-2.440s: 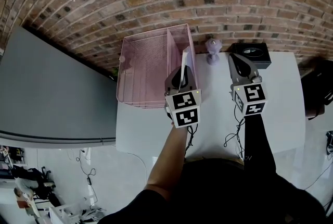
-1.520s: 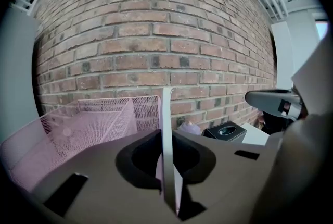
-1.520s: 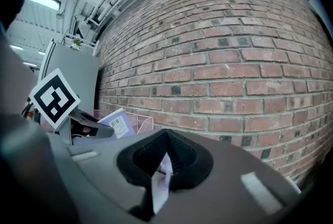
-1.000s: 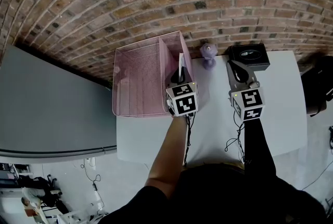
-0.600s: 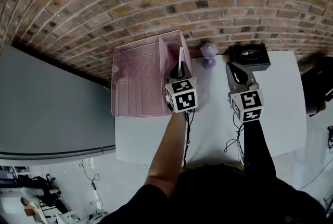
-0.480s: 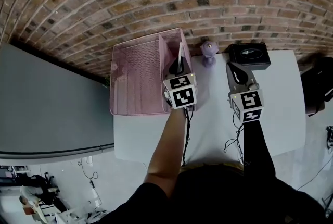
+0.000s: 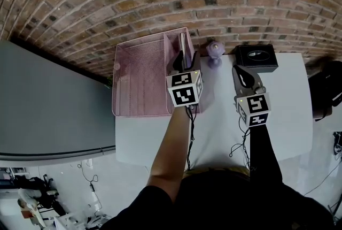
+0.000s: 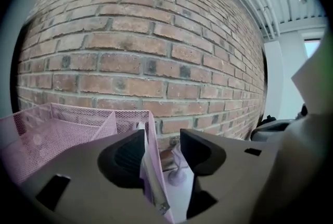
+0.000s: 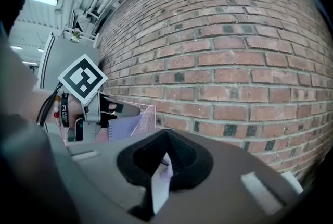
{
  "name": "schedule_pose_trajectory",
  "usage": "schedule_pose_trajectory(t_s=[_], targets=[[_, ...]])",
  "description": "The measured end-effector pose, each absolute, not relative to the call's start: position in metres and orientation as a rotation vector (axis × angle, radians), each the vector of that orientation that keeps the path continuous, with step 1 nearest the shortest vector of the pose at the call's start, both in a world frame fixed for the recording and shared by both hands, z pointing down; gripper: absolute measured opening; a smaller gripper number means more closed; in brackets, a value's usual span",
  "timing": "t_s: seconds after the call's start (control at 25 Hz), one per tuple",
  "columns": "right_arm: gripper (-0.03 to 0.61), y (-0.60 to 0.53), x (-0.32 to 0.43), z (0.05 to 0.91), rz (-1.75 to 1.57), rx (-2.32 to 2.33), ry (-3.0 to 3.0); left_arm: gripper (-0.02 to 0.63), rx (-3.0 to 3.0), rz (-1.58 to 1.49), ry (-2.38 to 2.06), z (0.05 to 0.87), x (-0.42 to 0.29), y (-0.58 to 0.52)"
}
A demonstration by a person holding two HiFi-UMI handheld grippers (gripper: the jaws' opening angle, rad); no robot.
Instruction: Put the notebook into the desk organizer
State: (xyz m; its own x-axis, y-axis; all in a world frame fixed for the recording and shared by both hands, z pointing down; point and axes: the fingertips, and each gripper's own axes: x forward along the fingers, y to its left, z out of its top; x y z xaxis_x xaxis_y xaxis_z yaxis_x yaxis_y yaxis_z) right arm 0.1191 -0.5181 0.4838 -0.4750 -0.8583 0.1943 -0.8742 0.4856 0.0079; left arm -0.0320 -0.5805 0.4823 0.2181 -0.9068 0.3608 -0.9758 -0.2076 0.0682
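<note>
The pink mesh desk organizer (image 7: 139,79) stands at the table's back left, against the brick wall. The notebook (image 7: 183,44) stands on edge in its narrow right compartment. My left gripper (image 7: 184,60) hovers over that compartment; its jaws have just been opening and now stand open. In the left gripper view the notebook (image 8: 148,165) runs between the open jaws, close to the left pad, with no grip on it. My right gripper (image 7: 240,68) hangs over the table to the right, shut and empty. The right gripper view shows the purple notebook (image 9: 122,126) under the left gripper (image 9: 104,108).
A small purple figurine (image 7: 214,53) stands by the organizer's right wall, and a black box (image 7: 256,56) sits at the back right. The white table (image 7: 214,132) ends at a brick wall behind. A grey surface lies to the left.
The left jaws have opened and let go of the notebook, which now stands in the narrow compartment. The left gripper has risen slightly. The right gripper has stayed where it was.
</note>
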Motion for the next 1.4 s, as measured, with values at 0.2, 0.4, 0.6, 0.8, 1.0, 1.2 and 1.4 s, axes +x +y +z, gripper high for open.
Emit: schedule_pose_trajectory(t_s=[0.2, 0.4, 0.6, 0.8, 1.0, 1.2, 1.4], targets=[[0.0, -0.516, 0.118, 0.479, 0.136, 1.505, -2.569, 0.224, 2.211, 0.37, -1.771, 0.481, -0.032, -0.575], [0.0, -0.512, 0.114, 0.476, 0.131, 1.504, -2.584, 0.224, 2.212, 0.368, -1.785, 0.478, -0.035, -0.571], [0.0, -0.505, 0.112, 0.47, 0.119, 1.509, -2.596, 0.224, 2.225, 0.359, -1.793, 0.471, -0.036, -0.562], [0.0, -0.491, 0.108, 0.456, 0.097, 1.529, -2.618, 0.224, 2.302, 0.326, -1.769, 0.453, -0.028, -0.544], [0.0, -0.468, 0.101, 0.433, 0.086, 1.554, -2.644, 0.224, 2.367, 0.301, -1.756, 0.432, -0.027, -0.511], [0.0, -0.438, 0.091, 0.411, 0.04, 1.58, -2.643, 0.224, 2.413, 0.265, -1.741, 0.414, -0.036, -0.473], [0.0, -0.399, 0.086, 0.398, 0.021, 1.607, -2.633, 0.224, 2.443, 0.251, -1.73, 0.401, -0.049, -0.428]])
